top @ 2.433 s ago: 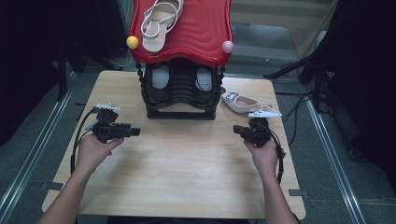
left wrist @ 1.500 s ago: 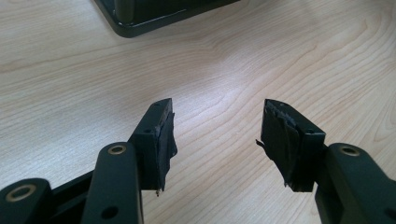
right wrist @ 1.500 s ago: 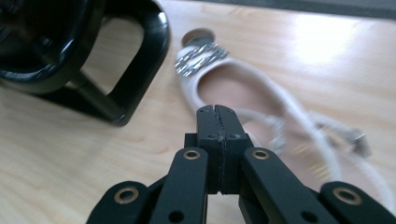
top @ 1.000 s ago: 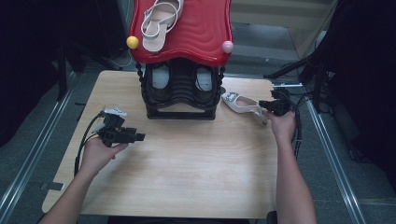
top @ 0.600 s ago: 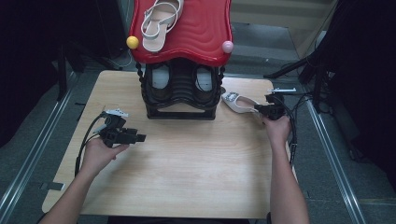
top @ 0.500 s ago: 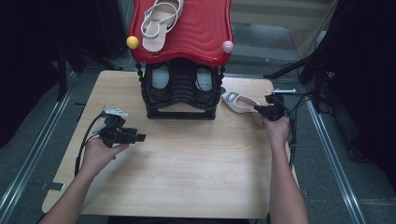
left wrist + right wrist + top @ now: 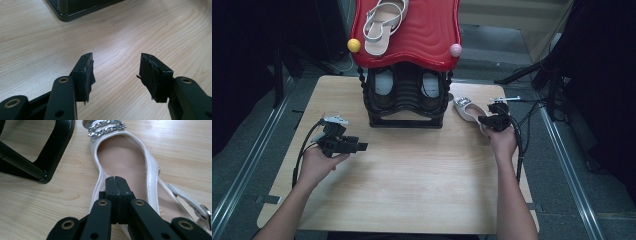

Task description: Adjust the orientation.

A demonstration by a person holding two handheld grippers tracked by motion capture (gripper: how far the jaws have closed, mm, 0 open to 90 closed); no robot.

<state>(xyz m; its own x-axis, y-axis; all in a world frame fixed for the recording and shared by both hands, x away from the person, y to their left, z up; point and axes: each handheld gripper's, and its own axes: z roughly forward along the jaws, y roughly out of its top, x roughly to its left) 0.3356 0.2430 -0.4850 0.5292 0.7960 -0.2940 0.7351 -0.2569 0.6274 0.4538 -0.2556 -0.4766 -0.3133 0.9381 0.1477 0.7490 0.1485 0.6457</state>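
A white slingback shoe (image 7: 467,109) (image 7: 122,157) with a rhinestone strap lies on the wooden table (image 7: 412,180), right of the black shoe rack (image 7: 404,107). My right gripper (image 7: 482,120) (image 7: 116,179) is shut, with its joined tips over the shoe's near side rim. I cannot tell whether they touch it, and nothing shows between the jaws. My left gripper (image 7: 363,146) (image 7: 116,72) hovers open over bare wood left of the rack, with nothing between its jaws.
The rack has a red wavy top (image 7: 422,35) carrying a pale sandal (image 7: 382,22), a yellow ball (image 7: 354,45) and a pink ball (image 7: 455,50). Two shoes (image 7: 384,82) sit on a lower shelf. The rack's base (image 7: 50,157) stands close to the white shoe. Cables trail off the right edge.
My right gripper has slid left and slightly toward me along the shoe, its jaws staying shut. The shoe has not moved. The left gripper has kept still.
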